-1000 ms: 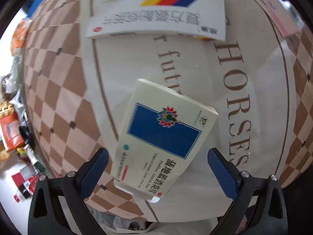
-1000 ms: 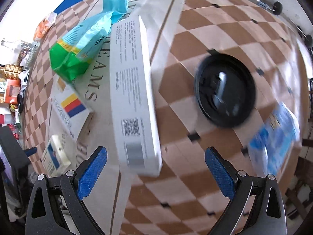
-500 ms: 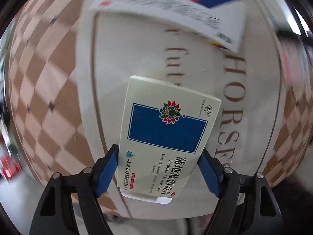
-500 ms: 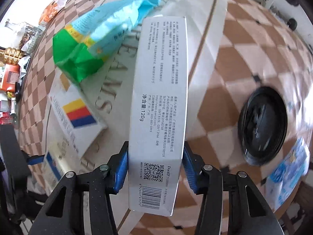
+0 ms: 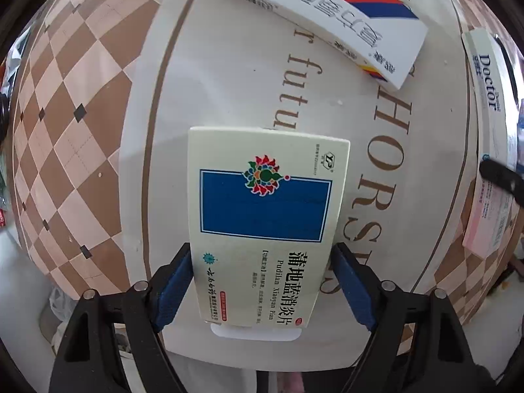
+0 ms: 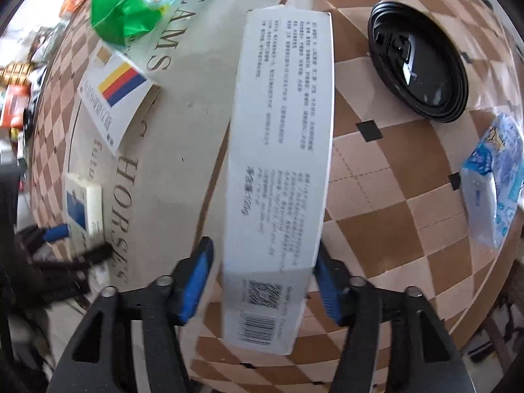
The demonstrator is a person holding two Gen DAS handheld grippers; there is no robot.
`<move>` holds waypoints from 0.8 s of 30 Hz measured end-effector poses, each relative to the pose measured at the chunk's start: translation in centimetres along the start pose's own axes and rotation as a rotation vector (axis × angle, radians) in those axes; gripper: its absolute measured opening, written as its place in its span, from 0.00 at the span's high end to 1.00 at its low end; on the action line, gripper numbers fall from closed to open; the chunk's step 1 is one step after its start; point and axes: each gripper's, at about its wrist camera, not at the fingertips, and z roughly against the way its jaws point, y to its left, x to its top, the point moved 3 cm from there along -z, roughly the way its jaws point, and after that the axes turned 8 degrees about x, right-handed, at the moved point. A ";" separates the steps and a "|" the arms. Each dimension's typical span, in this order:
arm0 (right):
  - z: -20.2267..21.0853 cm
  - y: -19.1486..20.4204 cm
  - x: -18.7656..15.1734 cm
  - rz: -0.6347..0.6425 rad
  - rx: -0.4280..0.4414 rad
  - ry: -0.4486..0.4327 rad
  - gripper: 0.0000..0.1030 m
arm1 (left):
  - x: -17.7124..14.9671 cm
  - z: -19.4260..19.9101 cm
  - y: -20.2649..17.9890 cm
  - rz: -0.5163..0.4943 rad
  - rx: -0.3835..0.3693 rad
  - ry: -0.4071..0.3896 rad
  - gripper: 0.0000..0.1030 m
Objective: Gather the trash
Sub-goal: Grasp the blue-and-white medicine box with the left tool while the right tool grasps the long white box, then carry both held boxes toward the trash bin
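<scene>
A cream medicine box [image 5: 265, 203] with a blue panel lies lengthwise between the jaws of my left gripper [image 5: 262, 262]. Both blue pads touch its long edges while the jaws are opening slightly. In the right wrist view a long white carton [image 6: 281, 163] with a barcode runs between the jaws of my right gripper [image 6: 262, 252]. Those jaws are opening: the right pad is against the carton and a gap shows at the left pad. The cream box [image 6: 83, 206] and the left gripper's dark fingers also appear at the left edge there.
On the checkered tablecloth [image 6: 376, 196] lie a white box with yellow, red and blue stripes [image 5: 327, 9], a green and light-blue bag [image 6: 131, 9], a black round lid [image 6: 419, 65] and a blue-white tissue pack [image 6: 494, 183]. Clutter lies beyond the table's left edge.
Both grippers came from wide open to close around their boxes, then eased. The left wrist rolled, so the cream box now sits straight. The right gripper shifted over the long carton.
</scene>
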 end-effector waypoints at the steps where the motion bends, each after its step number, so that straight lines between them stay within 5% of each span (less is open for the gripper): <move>1: 0.2 0.1 0.4 0.001 -0.014 -0.019 0.37 | 0.0 0.0 -0.1 0.006 -0.001 -0.011 0.24; 3: 0.5 0.3 1.7 -0.012 -0.031 -0.053 0.37 | 0.0 0.6 0.3 0.010 0.001 -0.041 0.31; 11: 1.1 0.8 2.9 0.013 -0.079 -0.129 0.53 | -2.3 2.6 0.9 0.124 0.074 -0.135 0.32; 24: 5.8 3.7 -8.2 0.050 -0.028 -0.276 0.53 | -10.1 13.3 -1.7 0.208 0.097 -0.458 0.32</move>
